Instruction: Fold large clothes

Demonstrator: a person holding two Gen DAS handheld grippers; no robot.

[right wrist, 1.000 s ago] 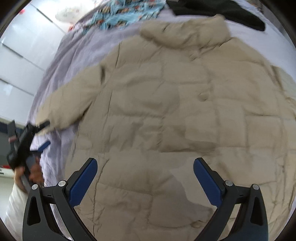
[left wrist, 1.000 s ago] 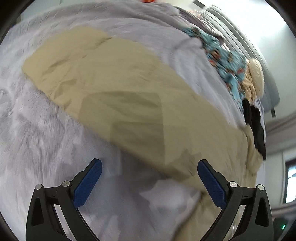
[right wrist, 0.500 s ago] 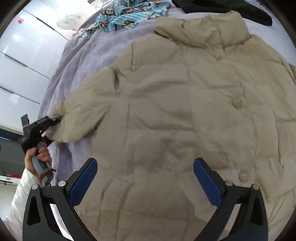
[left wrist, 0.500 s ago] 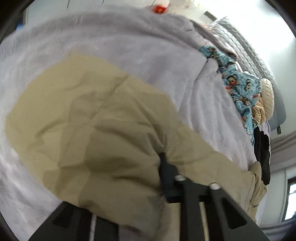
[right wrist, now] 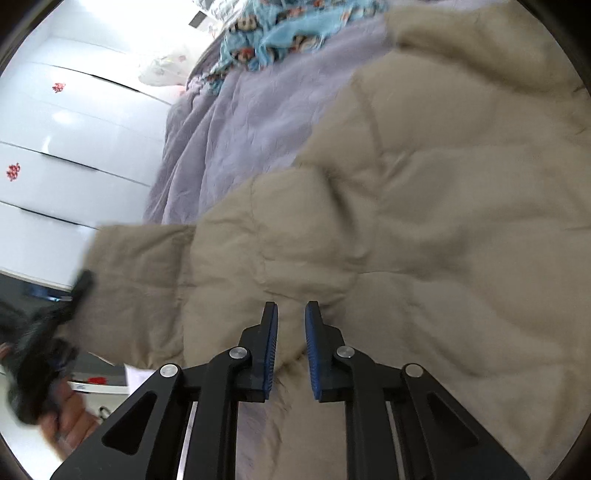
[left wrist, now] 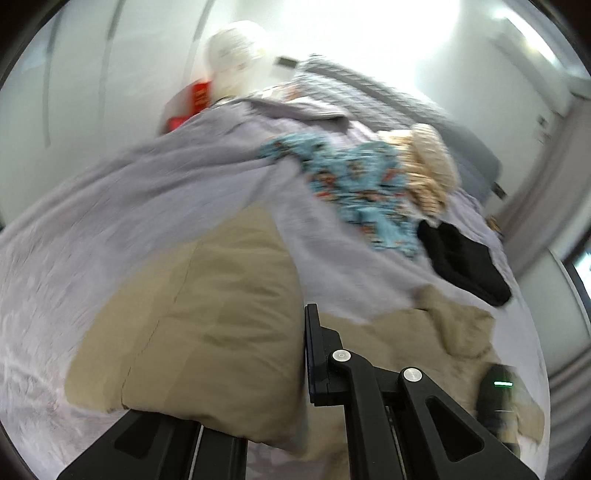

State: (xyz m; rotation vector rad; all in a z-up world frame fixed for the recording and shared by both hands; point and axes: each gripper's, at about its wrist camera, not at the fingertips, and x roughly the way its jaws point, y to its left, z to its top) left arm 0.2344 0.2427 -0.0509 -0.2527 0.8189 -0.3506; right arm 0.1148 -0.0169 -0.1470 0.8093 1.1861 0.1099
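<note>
Now both grippers have the coat, each pinching a different part of it.
Left gripper [left wrist: 295, 354] has its fingers clamped on the beige sleeve [left wrist: 207, 325], which bulges toward 9 o'clock; right gripper [right wrist: 291, 350] has its fingers nearly together, pinching a fold at the edge of the coat [right wrist: 424, 221]. Coat lies on the lilac bed [left wrist: 147, 206], with blue print cloth [left wrist: 354, 181] and black cloth [left wrist: 465, 266] toward 1 o'clock.

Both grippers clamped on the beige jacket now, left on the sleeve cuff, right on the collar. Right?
Not quite. The right gripper is closed on the beige jacket's lower edge, not the collar, which lies far from it in the right wrist view. The left gripper does grip the sleeve cuff.
</note>
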